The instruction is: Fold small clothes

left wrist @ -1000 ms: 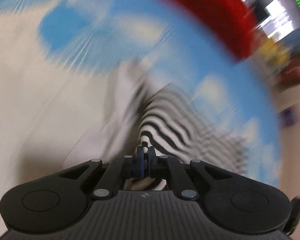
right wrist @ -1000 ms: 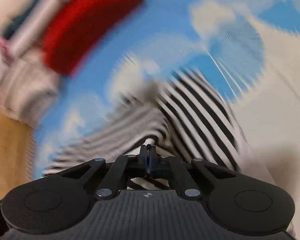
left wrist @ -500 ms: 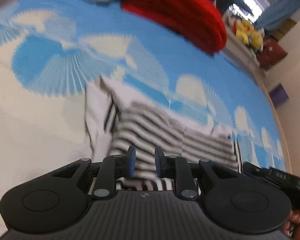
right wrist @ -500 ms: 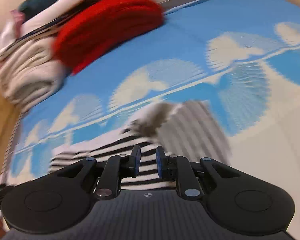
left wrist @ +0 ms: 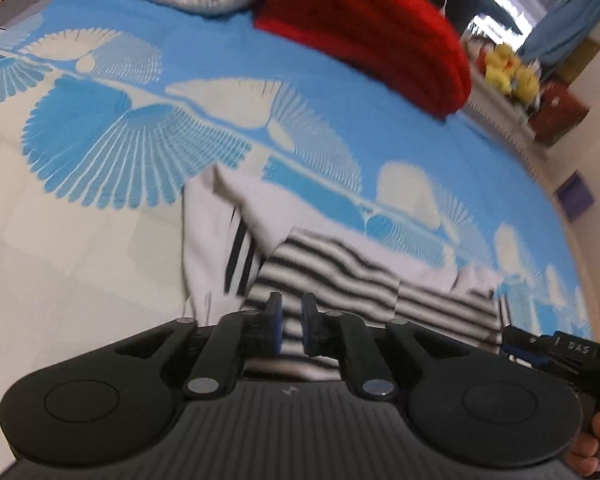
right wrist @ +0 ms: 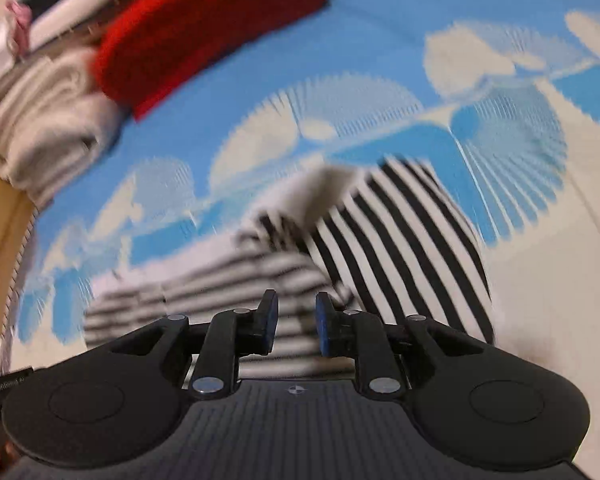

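Both tongs, left (left wrist: 287, 322) and right (right wrist: 296, 322), gape over striped garment (left wrist: 332, 276)

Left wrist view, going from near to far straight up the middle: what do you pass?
Left gripper, jaws apart → striped garment lying on the bed → blue and white patterned bedspread → red folded blanket at the far edge.
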{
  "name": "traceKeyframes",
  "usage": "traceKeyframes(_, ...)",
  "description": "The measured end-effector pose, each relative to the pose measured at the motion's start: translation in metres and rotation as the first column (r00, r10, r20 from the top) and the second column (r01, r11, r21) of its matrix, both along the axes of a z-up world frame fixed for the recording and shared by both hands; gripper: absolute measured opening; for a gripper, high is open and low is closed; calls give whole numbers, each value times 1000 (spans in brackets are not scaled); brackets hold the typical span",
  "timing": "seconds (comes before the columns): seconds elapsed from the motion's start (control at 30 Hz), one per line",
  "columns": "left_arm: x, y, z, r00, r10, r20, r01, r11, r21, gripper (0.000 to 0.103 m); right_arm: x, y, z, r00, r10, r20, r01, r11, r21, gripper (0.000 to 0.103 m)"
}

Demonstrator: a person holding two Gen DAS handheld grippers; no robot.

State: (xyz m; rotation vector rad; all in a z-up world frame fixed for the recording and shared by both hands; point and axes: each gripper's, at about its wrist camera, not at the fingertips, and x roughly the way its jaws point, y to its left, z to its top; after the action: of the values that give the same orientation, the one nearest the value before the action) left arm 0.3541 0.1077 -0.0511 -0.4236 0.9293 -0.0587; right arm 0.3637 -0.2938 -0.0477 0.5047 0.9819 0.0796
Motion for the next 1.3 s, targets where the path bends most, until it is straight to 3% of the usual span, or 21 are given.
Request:
traceKeyframes(0.07, 8, 1, 1, 999, 30, 12, -30, 999, -14, 29, 11, 3, -2, 999, -9, 34, 9, 1000, -5, 31)
traceKeyframes(0.13, 17, 12, 2, 998, 52, 28, -50, 997, -51, 53, 23, 9, -7, 999, -7, 41, 8, 1000, -20, 45)
traceKeyframes(0.2, 27, 20, -4, 999, 42, 13, -40, 993, -112, 62, 32, 13, -9, 999, 15, 50, -13, 999, -45, 53)
traceKeyframes(0.3, 41, 31, -22, 999, 28, -27, -34, 974, -224, 61, 37, 18, -8, 997, 61, 55, -56, 993, -102, 54)
traceKeyframes(0.43, 54, 37, -40, 997, 22, -69, -44, 943, -329, 61, 48, 20, -16, 993, 104, 57, -99, 991, -86, 51)
traceKeyframes(0.6, 67, 30, -45, 998, -13, -69, -13, 930, -366, 60, 61, 13, -31, 993, 119, 11, -120, 992, 31, 29)
traceKeyframes(0.67, 71, 26, -46, 998, -11, -60, -11, 938, -348, 52, 65, 10, -36, 991, 135, -5, -134, 989, 65, 18)
traceKeyframes(0.73, 73, 24, -45, 999, -2, -43, -12, 948, -317, 27, 67, 7, -37, 991, 132, -2, -132, 987, 87, 5)
traceKeyframes(0.83, 72, 23, -36, 1000, 24, 14, -19, 955, -296, 12, 65, -9, -26, 996, 17, 86, -28, 991, 133, 1)
traceKeyframes(0.9, 72, 20, -34, 999, 20, 28, -12, 963, -268, 10, 61, -15, -19, 988, -36, 148, 14, 989, 149, 1)
traceKeyframes(0.97, 78, 8, -40, 999, -12, -37, 7, 991, -133, 9, 62, -11, -21, 989, -27, 148, 14, 996, 83, 1)
traceKeyframes(1.03, 80, -3, -53, 994, -24, -110, 27, 999, 29, 8, 65, -6, -34, 996, -14, 88, 11, 999, 33, 1)
traceKeyframes(1.13, 82, -4, -52, 991, -24, -129, 29, 999, 38, 11, 69, -5, -63, 998, -43, -40, 43, 999, -4, 2)
traceKeyframes(1.2, 83, -5, -37, 994, -22, -107, 29, 997, 71, 12, 66, -6, -66, 997, -62, -37, 62, 998, 4, 1)
traceKeyframes(1.3, 83, -10, -9, 996, -71, -45, 75, 992, 105, 13, 65, -2, -51, 998, -56, -15, 56, 998, -32, 12)
